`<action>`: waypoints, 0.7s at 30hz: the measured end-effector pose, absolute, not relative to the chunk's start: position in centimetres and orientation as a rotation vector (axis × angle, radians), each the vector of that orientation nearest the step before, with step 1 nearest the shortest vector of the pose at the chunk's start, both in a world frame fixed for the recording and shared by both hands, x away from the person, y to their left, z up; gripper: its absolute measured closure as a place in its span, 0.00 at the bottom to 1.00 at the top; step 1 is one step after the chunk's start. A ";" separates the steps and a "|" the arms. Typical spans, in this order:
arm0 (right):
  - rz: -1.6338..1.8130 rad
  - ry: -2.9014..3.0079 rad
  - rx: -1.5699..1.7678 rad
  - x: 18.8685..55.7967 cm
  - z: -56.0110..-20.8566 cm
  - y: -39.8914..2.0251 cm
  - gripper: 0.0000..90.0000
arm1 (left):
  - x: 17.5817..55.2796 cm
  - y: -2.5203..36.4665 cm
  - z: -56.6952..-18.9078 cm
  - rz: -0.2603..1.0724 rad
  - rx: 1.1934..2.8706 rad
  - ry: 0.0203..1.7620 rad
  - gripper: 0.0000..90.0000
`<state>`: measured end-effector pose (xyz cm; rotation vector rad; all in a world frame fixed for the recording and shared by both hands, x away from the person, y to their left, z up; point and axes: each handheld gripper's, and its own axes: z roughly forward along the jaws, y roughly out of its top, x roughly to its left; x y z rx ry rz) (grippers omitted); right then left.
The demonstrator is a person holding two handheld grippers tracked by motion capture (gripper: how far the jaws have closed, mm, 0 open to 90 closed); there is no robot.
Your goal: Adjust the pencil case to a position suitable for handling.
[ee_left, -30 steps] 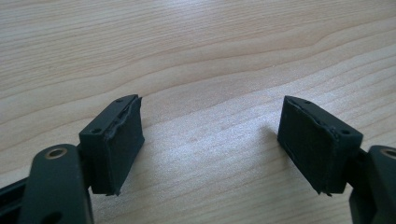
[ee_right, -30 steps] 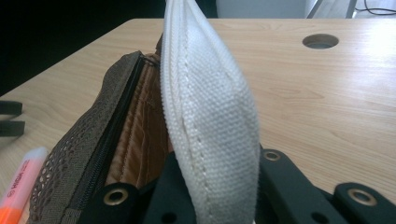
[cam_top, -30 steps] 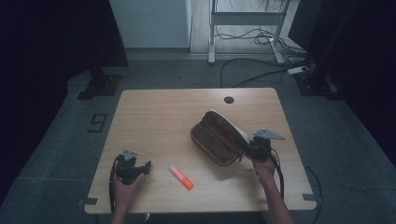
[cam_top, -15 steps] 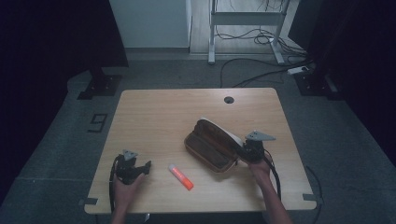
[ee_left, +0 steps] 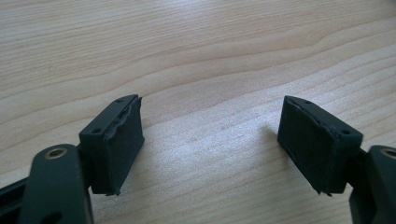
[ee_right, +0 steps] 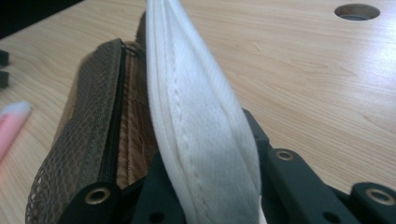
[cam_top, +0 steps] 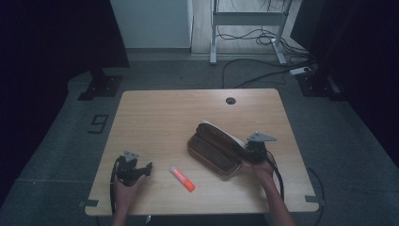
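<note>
Left gripper (cam_top: 149, 167) sits at about 7 o'clock on the table (cam_top: 160, 117), jaws wide apart, nothing between them. Marker (cam_top: 182, 178) lies at 6, well apart from it. Right gripper (cam_top: 241, 154) at 4 has just been opening a bit, the white flap of the open pencil case (cam_top: 211, 153) between its jaws, case near centre
</note>
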<state>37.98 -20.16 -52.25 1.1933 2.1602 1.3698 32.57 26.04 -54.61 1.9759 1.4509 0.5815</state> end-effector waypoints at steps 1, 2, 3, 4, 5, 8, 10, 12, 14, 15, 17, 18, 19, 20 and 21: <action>1.366 2.160 1.194 38.0 -52.3 -20.2 0.82 | 32.6 26.0 -54.6 0.581 1.976 1.451 0.25; 1.371 2.158 1.196 38.0 -52.3 -20.2 0.82 | 32.6 26.0 -54.6 0.581 1.976 1.451 0.25; 1.370 2.158 1.195 38.0 -52.3 -20.2 0.81 | 32.6 26.0 -54.6 0.582 1.976 1.451 0.25; 1.367 2.156 1.194 38.0 -52.2 -20.2 0.80 | 32.6 26.0 -54.6 0.581 1.976 1.451 0.25; 1.363 2.154 1.191 37.9 -52.2 -20.3 0.79 | 32.6 26.0 -54.6 0.581 1.976 1.451 0.25; 1.360 2.135 1.193 37.8 -51.9 -20.4 0.69 | 32.6 26.0 -54.6 0.581 1.976 1.451 0.25; 1.346 2.115 1.194 37.6 -51.7 -20.5 0.62 | 32.6 26.0 -54.6 0.581 1.976 1.451 0.25; 1.337 2.094 1.196 37.5 -51.4 -20.7 0.54 | 32.6 26.0 -54.6 0.581 1.976 1.451 0.25; 1.345 2.068 1.196 37.3 -51.0 -20.8 0.49 | 32.6 26.0 -54.6 0.581 1.976 1.451 0.25; 1.345 2.055 1.197 37.1 -50.8 -20.9 0.47 | 32.6 26.0 -54.6 0.581 1.976 1.451 0.25; 1.342 2.040 1.196 37.0 -50.6 -21.0 0.45 | 32.6 26.0 -54.6 0.581 1.976 1.451 0.25; 1.333 2.023 1.191 36.9 -50.4 -21.0 0.42 | 32.6 26.0 -54.6 0.581 1.976 1.451 0.25; 1.311 2.001 1.188 36.6 -49.9 -21.1 0.39 | 32.6 26.0 -54.6 0.581 1.976 1.451 0.25; 1.310 1.993 1.189 36.5 -49.6 -21.2 0.38 | 32.6 26.0 -54.6 0.581 1.976 1.451 0.25; 1.317 1.984 1.186 36.3 -49.3 -21.2 0.37 | 32.6 26.0 -54.6 0.581 1.976 1.451 0.25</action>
